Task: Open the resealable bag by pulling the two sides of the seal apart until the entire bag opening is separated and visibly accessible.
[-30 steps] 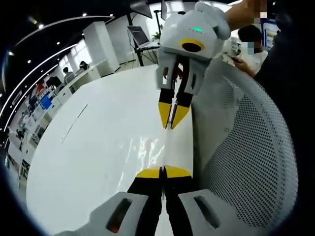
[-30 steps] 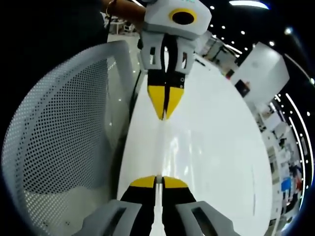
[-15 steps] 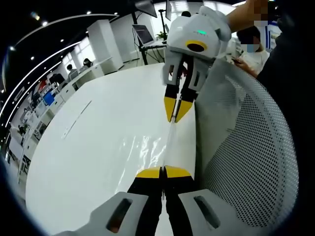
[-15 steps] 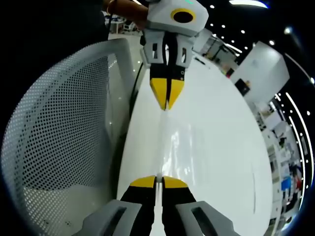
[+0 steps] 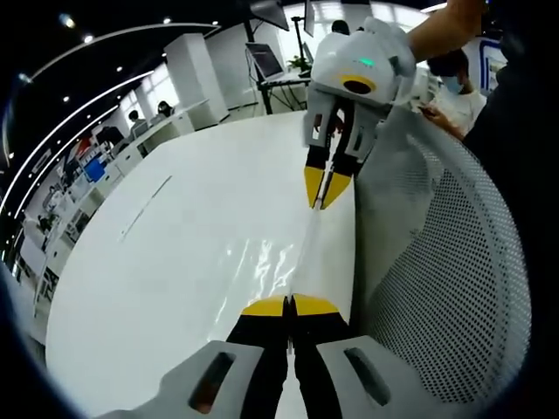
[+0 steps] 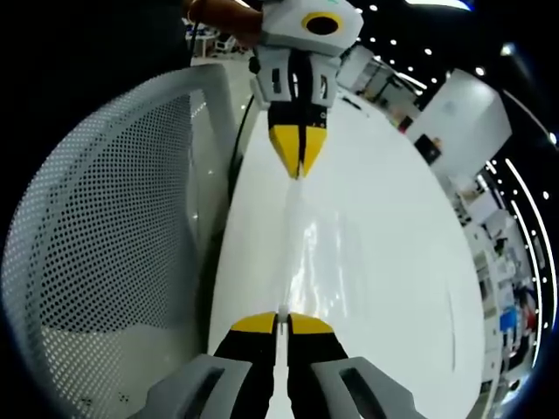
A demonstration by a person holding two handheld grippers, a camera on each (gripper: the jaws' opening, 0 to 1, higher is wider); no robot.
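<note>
Jaws of the left gripper [image 5: 289, 305] are seen pressed together on the near edge of the resealable bag [image 5: 301, 257], a clear film that is held taut above the white table [image 5: 157, 262]. In the left gripper view the bag is stretched from those yellow tips away to the right gripper [image 5: 324, 185], whose 2 yellow tips are likewise closed on the bag's far edge. A hand [image 5: 445, 22] is seen holding the right gripper from above, beyond the bag.

In the right gripper view the same arrangement is shown from the other end: the right gripper [image 6: 279, 323] is clamped on one edge of the bag [image 6: 293, 253], and the left gripper [image 6: 300, 157] is clamped on the opposite edge, with a hand [image 6: 223, 13] behind it. The film is seen nearly edge-on, with glossy wrinkles beside it; whether the seal is parted cannot be told.

Beside the bag, at the table's edge, a white perforated chair back [image 5: 445, 271] is seen. Beyond the table, desks and seated people [image 5: 140, 122] are visible in the left gripper view.
</note>
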